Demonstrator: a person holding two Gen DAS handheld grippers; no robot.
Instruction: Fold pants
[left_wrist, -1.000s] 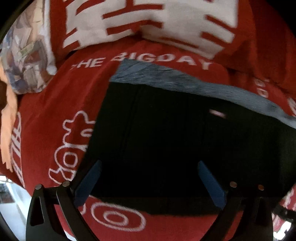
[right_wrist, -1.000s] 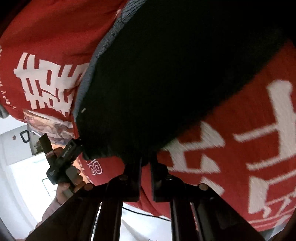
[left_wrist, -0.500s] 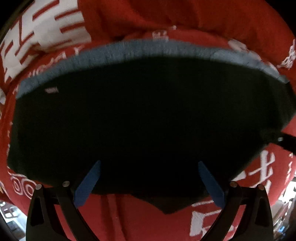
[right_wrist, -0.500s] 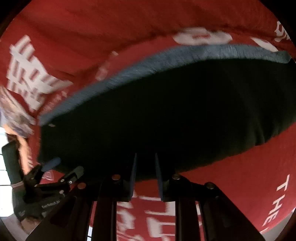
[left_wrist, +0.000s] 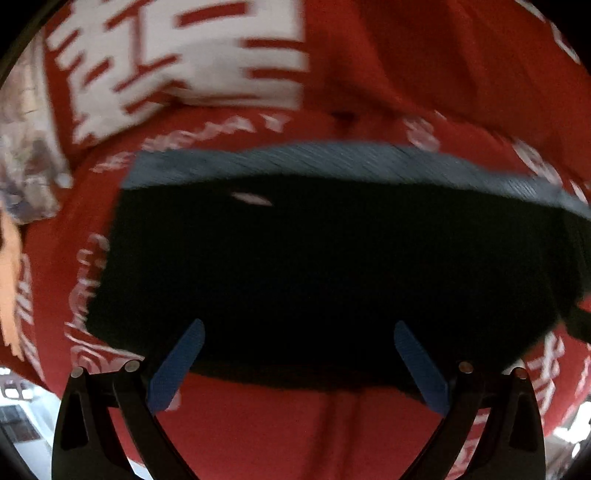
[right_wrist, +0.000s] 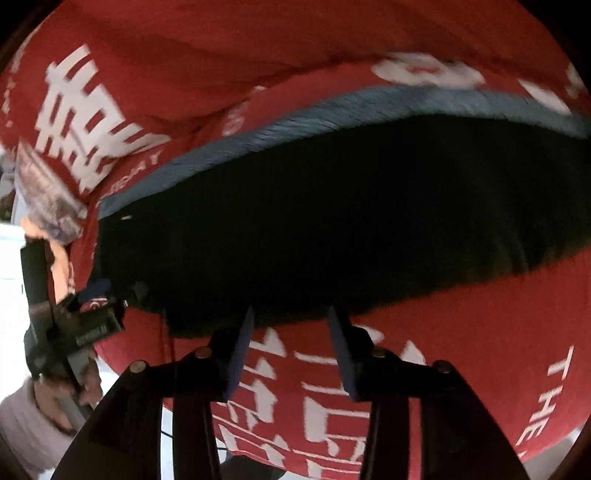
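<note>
The black pants (left_wrist: 325, 266) lie folded flat on a red blanket (left_wrist: 295, 424), with a grey-blue waistband (left_wrist: 332, 158) along the far edge. My left gripper (left_wrist: 295, 328) is open and empty just above the pants' near edge. In the right wrist view the pants (right_wrist: 351, 221) fill the middle, waistband (right_wrist: 332, 107) at the far side. My right gripper (right_wrist: 291, 314) is open at the pants' near edge, holding nothing. The left gripper (right_wrist: 107, 288) shows at the pants' left corner.
The red blanket with white lettering (right_wrist: 406, 387) covers the whole surface. A patterned pillow (left_wrist: 26, 158) lies at the far left. The blanket's edge and a bright floor (right_wrist: 7, 295) show at the left of the right wrist view.
My right gripper has opened and let go of the pants' edge. The left gripper stayed open and swung back over the pants' left part. The pants now lie flat.
</note>
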